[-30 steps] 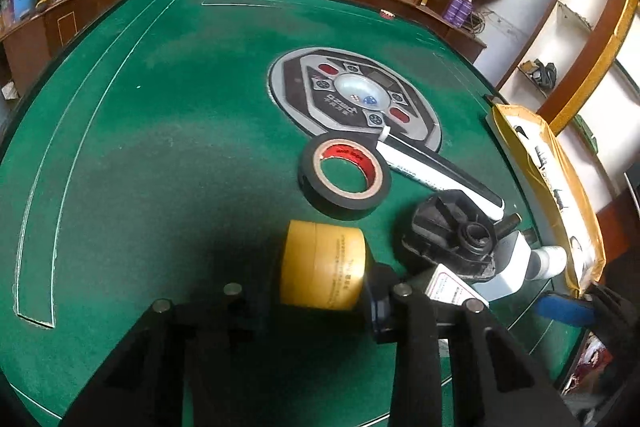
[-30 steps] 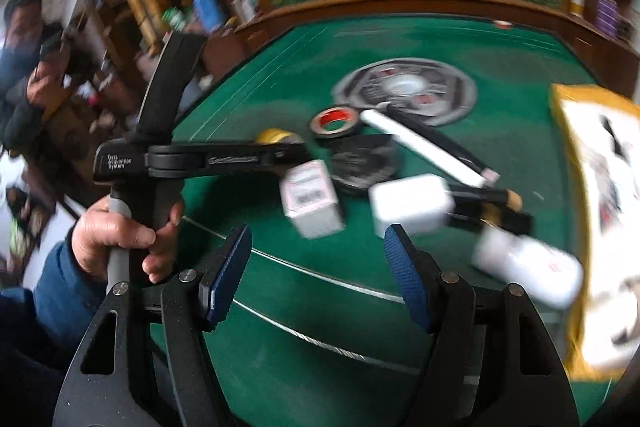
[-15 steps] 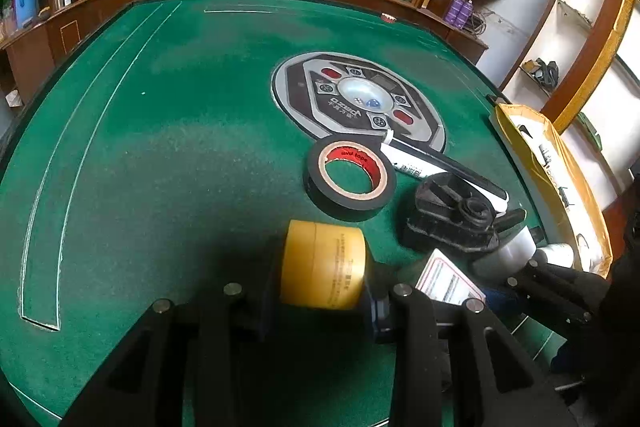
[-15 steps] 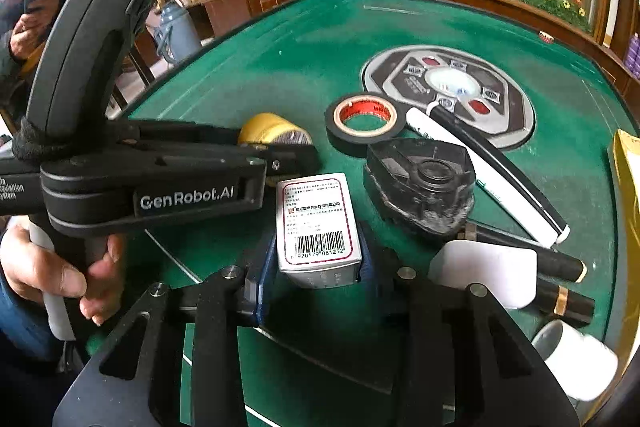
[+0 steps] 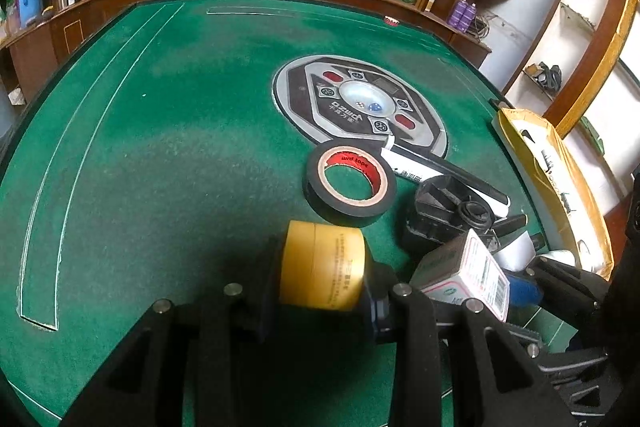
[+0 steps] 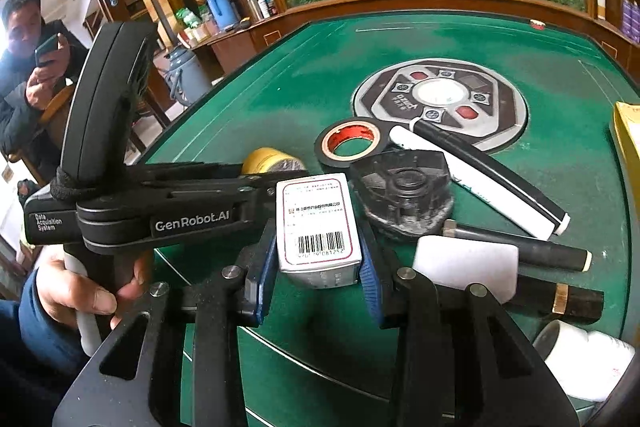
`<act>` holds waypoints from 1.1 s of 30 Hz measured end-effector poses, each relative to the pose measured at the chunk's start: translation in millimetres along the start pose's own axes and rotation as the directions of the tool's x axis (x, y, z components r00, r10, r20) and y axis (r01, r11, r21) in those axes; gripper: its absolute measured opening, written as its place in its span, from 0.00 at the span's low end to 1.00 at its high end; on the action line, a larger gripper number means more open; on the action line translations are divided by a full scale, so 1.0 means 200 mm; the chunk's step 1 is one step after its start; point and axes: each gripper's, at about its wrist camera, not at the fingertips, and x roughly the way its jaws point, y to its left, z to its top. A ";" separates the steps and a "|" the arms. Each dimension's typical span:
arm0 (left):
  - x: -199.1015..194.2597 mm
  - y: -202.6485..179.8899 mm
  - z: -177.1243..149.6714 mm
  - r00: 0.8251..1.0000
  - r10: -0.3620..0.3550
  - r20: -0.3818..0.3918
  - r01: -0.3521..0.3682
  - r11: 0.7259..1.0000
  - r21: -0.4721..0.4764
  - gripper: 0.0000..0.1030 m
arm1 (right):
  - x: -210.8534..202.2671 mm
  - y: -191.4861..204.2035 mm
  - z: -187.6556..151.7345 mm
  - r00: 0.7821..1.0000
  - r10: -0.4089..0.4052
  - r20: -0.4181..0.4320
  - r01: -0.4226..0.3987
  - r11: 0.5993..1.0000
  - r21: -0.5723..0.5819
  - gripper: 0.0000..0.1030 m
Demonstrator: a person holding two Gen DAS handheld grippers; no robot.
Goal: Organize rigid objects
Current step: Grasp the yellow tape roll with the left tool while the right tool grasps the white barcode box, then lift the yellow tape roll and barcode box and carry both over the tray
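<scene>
Two grippers gripping things — left gripper (image 5: 322, 277) squeezing yellow tape roll (image 5: 322, 271), right gripper (image 6: 318, 269) squeezing small white barcode box (image 6: 318, 227) — both over green table (image 5: 180, 147).

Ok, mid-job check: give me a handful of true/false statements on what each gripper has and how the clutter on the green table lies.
1. The left gripper is shut on the yellow tape roll. True.
2. The right gripper is open with nothing between its pads. False: its pads press on the white barcode box; the jaws have just been closing on it.
3. The black tape roll lies flat on the green table. True.
4. The black tape roll's core is blue. False: it is red.
5. The black-and-white marker stands upright. False: it lies on its side, one end near the round control panel.
</scene>
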 end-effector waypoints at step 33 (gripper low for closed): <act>-0.08 -0.08 0.01 0.993 -0.088 0.081 0.085 0.996 0.033 0.34 | -0.21 -0.19 0.01 0.974 -0.028 0.225 -0.012 0.984 0.177 0.36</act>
